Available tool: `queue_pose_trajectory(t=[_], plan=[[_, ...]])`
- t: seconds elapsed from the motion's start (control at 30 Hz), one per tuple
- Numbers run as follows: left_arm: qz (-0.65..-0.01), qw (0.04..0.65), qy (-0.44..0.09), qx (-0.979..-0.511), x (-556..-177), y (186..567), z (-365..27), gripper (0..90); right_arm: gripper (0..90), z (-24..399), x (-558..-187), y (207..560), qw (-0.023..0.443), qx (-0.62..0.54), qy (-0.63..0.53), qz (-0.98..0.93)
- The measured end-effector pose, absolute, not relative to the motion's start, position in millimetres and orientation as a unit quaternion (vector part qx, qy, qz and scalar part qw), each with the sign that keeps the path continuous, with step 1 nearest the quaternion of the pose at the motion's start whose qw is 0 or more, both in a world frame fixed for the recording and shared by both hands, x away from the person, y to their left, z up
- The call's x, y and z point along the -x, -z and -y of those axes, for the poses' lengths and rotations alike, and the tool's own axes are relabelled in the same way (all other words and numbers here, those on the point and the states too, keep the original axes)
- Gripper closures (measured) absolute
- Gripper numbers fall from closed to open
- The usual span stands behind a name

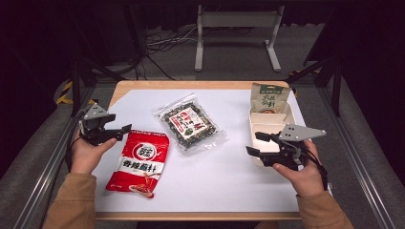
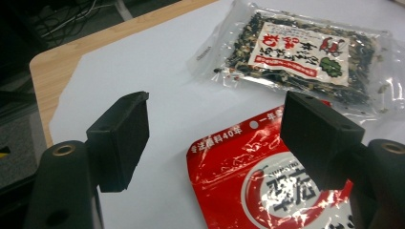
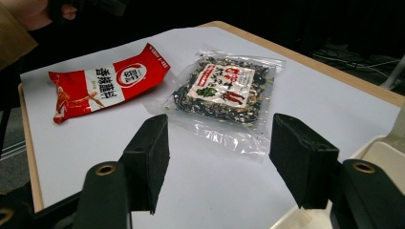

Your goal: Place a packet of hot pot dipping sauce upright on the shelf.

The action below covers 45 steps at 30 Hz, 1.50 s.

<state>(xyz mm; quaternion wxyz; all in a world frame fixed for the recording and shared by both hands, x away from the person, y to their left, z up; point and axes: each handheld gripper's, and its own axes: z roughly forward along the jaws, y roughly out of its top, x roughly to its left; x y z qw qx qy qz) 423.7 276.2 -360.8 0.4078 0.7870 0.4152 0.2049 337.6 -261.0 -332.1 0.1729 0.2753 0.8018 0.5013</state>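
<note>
A red snack packet point(image 1: 138, 161) lies flat at the left of the white sheet. My left gripper point(image 1: 119, 123) hovers at the packet's upper left corner, open and holding nothing. In the left gripper view the jaws stand apart point(image 2: 215, 124) over the top edge of the red packet point(image 2: 267, 186). A clear packet of dark seaweed mix point(image 1: 191, 123) lies in the middle of the sheet. My right gripper point(image 1: 254, 143) is at the right, open and empty, pointing left toward the clear packet point(image 3: 224, 90). The red packet point(image 3: 105, 83) lies farther off in the right gripper view.
A cream lunch box point(image 1: 267, 125) sits at the right edge beside the right gripper, and a green-and-tan packet point(image 1: 269, 99) stands at its far end. The box corner point(image 3: 382, 157) shows by the right jaw. A white sheet point(image 1: 224, 176) covers the wooden table.
</note>
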Motion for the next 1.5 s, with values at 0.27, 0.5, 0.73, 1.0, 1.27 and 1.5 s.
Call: queue_pose_trajectory(t=[0.27, 0.5, 0.73, 1.0, 1.27, 1.5], plan=[[-0.429, 0.404, -0.158, -0.792, -440, 379, -283, 25.2, 39.0, 256, -337, 335, 0.170, -0.272, -0.501, -0.804], [-0.445, 0.412, -0.109, -0.787, -459, 401, -283, 24.8, 36.9, 254, -331, 338, 0.173, -0.275, -0.497, -0.804], [-0.452, 0.401, -0.088, -0.792, -470, 418, -282, 28.1, 36.3, 258, -326, 339, 0.179, -0.280, -0.498, -0.802], [-0.456, 0.387, -0.058, -0.799, -476, 432, -280, 30.0, 36.1, 259, -325, 340, 0.181, -0.282, -0.497, -0.800], [-0.460, 0.397, -0.026, -0.794, -478, 439, -282, 25.0, 35.8, 258, -326, 341, 0.181, -0.281, -0.496, -0.802], [-0.448, 0.390, -0.015, -0.804, -480, 445, -275, 24.1, 35.7, 258, -327, 343, 0.179, -0.282, -0.496, -0.802]])
